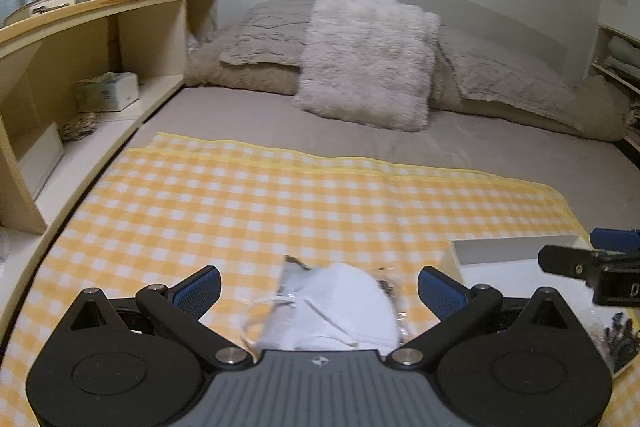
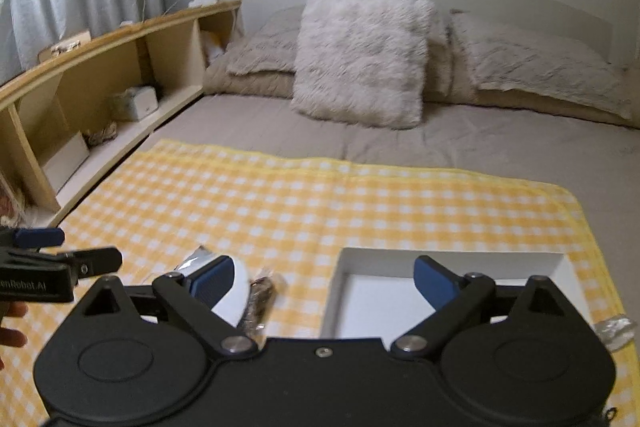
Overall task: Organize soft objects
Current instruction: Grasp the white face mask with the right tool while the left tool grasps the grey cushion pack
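Note:
A white face mask in a clear wrapper (image 1: 332,307) lies on the yellow checked cloth (image 1: 260,211), between the wide-open fingers of my left gripper (image 1: 320,291), which hovers just over it. The mask also shows in the right wrist view (image 2: 236,297), beside a small dark packet (image 2: 260,301). A shallow white box (image 2: 452,259) sits on the cloth at the right; it also shows in the left wrist view (image 1: 512,251). My right gripper (image 2: 324,285) is open and empty, above the box's left wall.
The cloth covers the near part of a grey bed (image 2: 500,143) with a fluffy pillow (image 2: 360,59) at the head. A wooden shelf unit (image 1: 80,67) runs along the left side. A crumpled clear wrapper (image 2: 614,331) lies right of the box.

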The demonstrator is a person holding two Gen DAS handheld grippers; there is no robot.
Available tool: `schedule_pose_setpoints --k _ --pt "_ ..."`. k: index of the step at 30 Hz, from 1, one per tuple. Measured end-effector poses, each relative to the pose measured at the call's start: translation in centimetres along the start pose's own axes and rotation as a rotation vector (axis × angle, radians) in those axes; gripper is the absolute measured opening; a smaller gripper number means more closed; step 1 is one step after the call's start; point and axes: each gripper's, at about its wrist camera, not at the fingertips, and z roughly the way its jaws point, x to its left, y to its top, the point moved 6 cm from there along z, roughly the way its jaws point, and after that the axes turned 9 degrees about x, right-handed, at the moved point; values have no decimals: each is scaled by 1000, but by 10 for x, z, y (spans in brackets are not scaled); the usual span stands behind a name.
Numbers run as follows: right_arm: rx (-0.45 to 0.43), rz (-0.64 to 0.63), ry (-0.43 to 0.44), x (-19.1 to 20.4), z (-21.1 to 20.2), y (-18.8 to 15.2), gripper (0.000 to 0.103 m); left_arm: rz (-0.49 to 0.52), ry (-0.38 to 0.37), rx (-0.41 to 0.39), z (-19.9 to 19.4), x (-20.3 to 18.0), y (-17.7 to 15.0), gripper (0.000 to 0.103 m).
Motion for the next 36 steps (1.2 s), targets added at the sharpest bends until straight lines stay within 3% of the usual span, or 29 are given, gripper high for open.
schedule_pose_setpoints --k 14,21,26,32,36 --pt "109 21 120 52 73 7 103 -44 77 73 35 59 4 103" --pt "151 -2 207 76 109 5 103 -76 55 159 67 81 2 103" --pt "253 68 292 88 145 -4 103 -126 46 201 82 97 -1 101" --pt "339 25 285 108 181 -19 101 -186 -9 230 94 102 -5 91" --pt "364 -93 234 123 193 -30 100 -185 -29 241 102 99 -5 87"
